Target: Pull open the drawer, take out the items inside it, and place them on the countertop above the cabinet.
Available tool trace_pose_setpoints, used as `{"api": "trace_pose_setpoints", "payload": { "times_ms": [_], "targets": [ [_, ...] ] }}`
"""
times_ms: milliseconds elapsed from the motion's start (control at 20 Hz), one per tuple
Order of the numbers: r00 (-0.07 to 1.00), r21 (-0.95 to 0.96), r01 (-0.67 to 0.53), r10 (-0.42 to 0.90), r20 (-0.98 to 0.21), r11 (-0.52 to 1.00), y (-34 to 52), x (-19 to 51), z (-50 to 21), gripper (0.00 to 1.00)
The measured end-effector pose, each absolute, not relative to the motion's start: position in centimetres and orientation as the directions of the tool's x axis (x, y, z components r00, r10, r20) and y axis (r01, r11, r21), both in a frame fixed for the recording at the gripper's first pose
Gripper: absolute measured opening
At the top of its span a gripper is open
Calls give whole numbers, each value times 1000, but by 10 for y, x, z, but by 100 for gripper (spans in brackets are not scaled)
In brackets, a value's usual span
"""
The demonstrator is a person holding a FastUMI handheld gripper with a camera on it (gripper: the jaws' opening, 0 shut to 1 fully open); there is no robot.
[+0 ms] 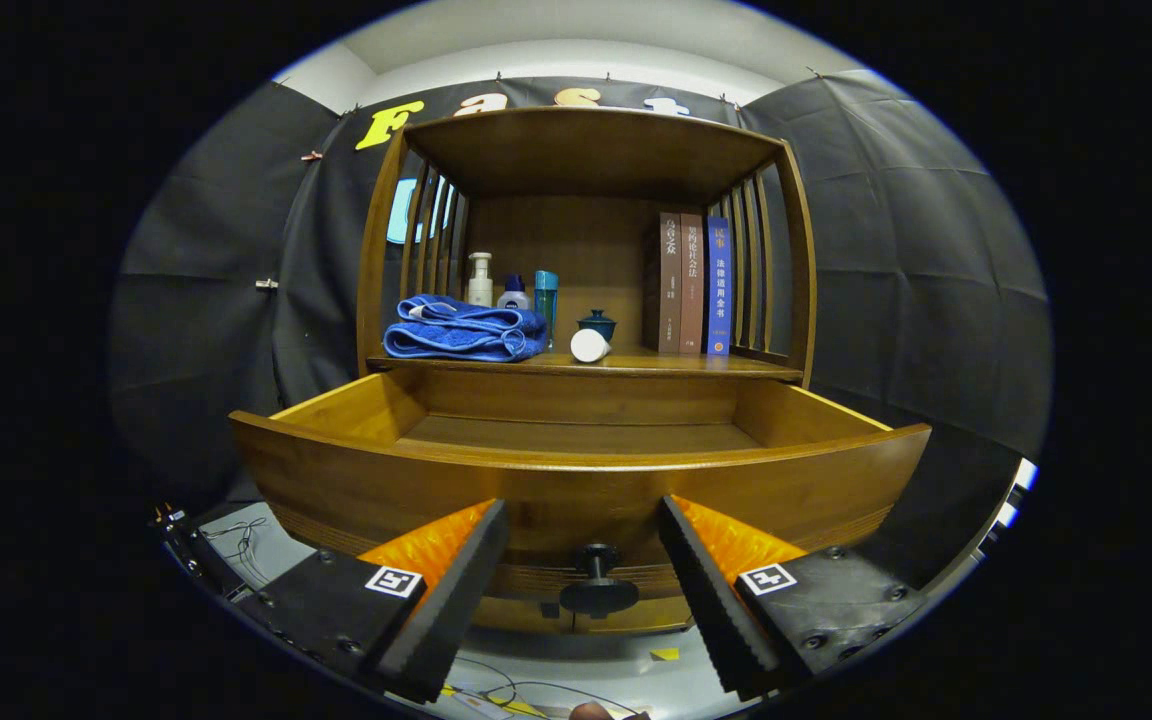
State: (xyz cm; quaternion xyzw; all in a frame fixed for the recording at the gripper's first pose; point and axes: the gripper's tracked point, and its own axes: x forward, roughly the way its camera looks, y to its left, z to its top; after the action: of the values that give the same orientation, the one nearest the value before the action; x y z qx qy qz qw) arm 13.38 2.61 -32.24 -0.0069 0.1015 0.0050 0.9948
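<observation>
gripper point(584, 590): fingers apart, empty, the drawer knob point(596, 578) in the gap between them, untouched. drawer point(576, 480): pulled out, visible floor bare, front part hidden by its wall. countertop point(636, 362): folded blue towel point(464, 330), three bottles point(513, 284), white cup point(589, 346) on its side, teal lidded bowl point(597, 324), books point(688, 284). judgement: opening done; unloading seemingly finished or nearly so.

Wooden drawer point(576, 470) pulled open below the countertop point(636, 364).

Its floor, as far as it shows, is bare. The dark round knob point(596, 580) on its front sits at 12 o'clock from the gripper point(581, 600), between the spread fingers, untouched.
</observation>
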Motion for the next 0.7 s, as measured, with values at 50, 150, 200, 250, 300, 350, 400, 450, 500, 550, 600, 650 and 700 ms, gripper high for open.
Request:
{"api": "trace_pose_setpoints", "payload": {
  "times_ms": [50, 150, 200, 250, 300, 350, 400, 450, 500, 550, 600, 650, 700],
  "targets": [
    [979, -10, -11, 9, -206, 1000, 27, 139, -322, 99],
    [977, -10, -10, 7, -212, 1000, 28, 150, -323, 99],
    [977, -8, -7, 5, -215, 1000, 28, 156, -323, 99],
    [976, -10, -6, 3, -219, 1000, 29, 161, -323, 100],
    [976, -11, -4, 2, -220, 1000, 29, 166, -323, 100],
    [977, -12, -3, 0, -215, 1000, 29, 171, -320, 100],
    [978, -8, -3, 1, -208, 1000, 30, 176, -316, 99],
    [977, 1, 3, -3, -214, 1000, 31, 184, -316, 100],
    [975, 8, 7, -5, -221, 1000, 32, 190, -317, 99],
    [975, 7, 11, -9, -223, 1000, 33, 196, -319, 99],
    [974, 5, 12, -10, -225, 1000, 34, 202, -319, 99],
    [975, 2, 12, -11, -221, 1000, 33, 212, -320, 99],
    [976, 1, 12, -12, -219, 1000, 35, 217, -320, 100]
  ]
}}
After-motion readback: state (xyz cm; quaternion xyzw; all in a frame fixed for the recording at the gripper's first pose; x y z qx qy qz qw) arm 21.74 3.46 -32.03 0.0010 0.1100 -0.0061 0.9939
